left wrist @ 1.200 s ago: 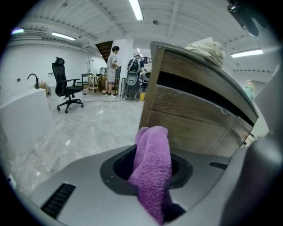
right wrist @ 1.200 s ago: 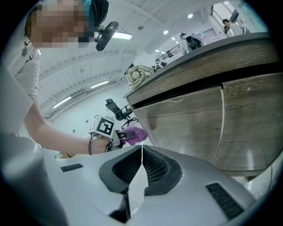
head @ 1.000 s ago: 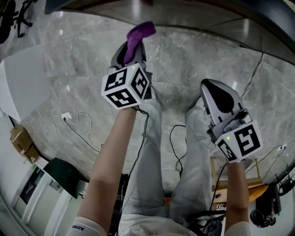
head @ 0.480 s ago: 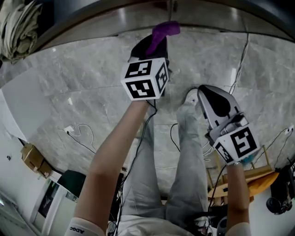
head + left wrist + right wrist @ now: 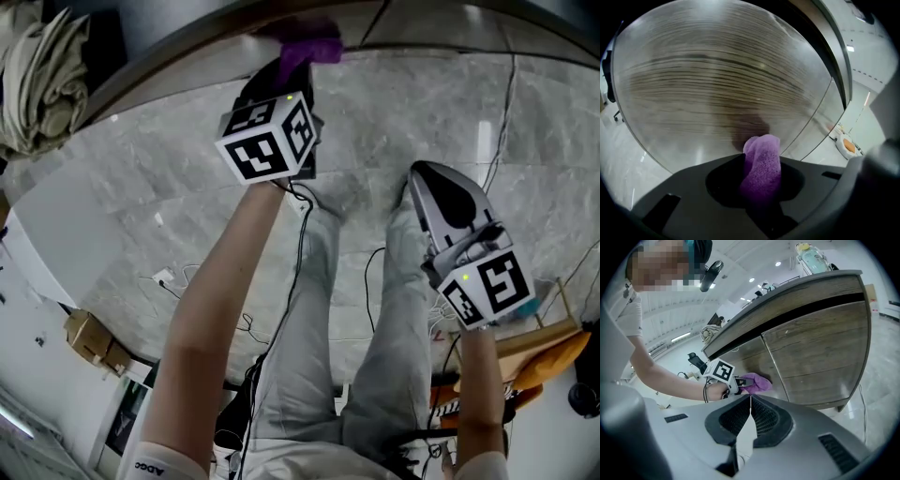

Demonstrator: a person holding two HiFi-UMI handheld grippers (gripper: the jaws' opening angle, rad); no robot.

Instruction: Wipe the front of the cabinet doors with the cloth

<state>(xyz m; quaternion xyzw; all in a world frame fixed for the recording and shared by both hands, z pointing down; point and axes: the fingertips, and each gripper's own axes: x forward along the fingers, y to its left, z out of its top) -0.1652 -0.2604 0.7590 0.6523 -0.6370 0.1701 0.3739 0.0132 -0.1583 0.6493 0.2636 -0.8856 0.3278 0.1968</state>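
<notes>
Cloth of purple fuzzy fabric (image 5: 761, 154) is clenched in the left gripper (image 5: 760, 192), its tip against the brown wooden cabinet door (image 5: 717, 84). Right gripper (image 5: 750, 401) hangs closed and empty, well apart. Pressing too hard could let the gripper's hard plastic scrape the wood.

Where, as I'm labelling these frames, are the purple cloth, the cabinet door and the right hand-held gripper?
purple cloth (image 5: 761, 164), left gripper view, its bunched middle.
cabinet door (image 5: 820, 350), right gripper view, wood front panel.
right hand-held gripper (image 5: 750, 399), right gripper view, between its closed fingertips.
</notes>
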